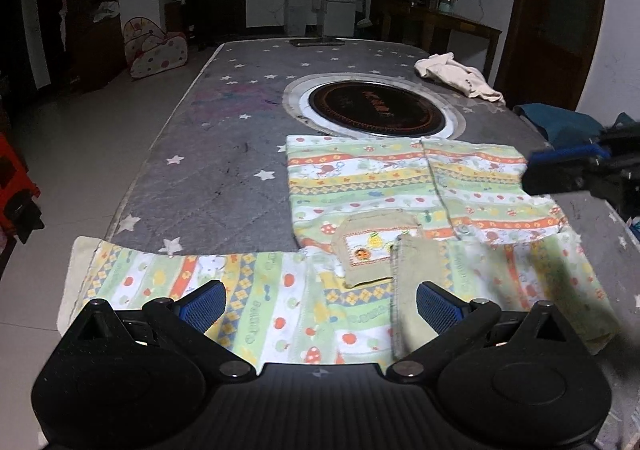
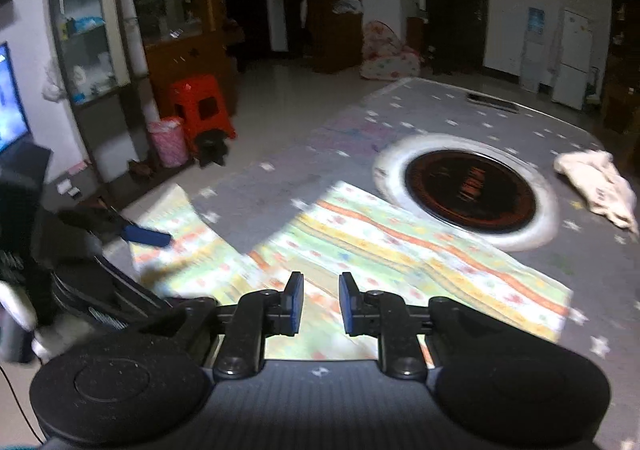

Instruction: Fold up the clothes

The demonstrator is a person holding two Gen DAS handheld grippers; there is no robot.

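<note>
A child's garment (image 1: 360, 186) in green, orange and yellow stripes lies spread flat on the grey star-patterned table (image 1: 224, 154); a khaki pocket patch (image 1: 372, 250) sits on its front. One sleeve (image 1: 168, 282) stretches left along the near edge. My left gripper (image 1: 322, 304) hovers over the garment's near part, jaws wide open, nothing between them. My right gripper (image 2: 321, 302) is above the garment (image 2: 400, 250), its blue pads (image 2: 295, 302) a narrow gap apart with only cloth below. In the left wrist view the right gripper (image 1: 560, 166) hangs over the garment's right side.
A round black hotplate (image 1: 372, 106) with a metal rim is set into the table just beyond the garment. A crumpled beige garment (image 1: 456, 76) lies far right, a teal cloth (image 1: 560, 122) at the right edge. A red stool (image 2: 200, 102) stands on the floor left.
</note>
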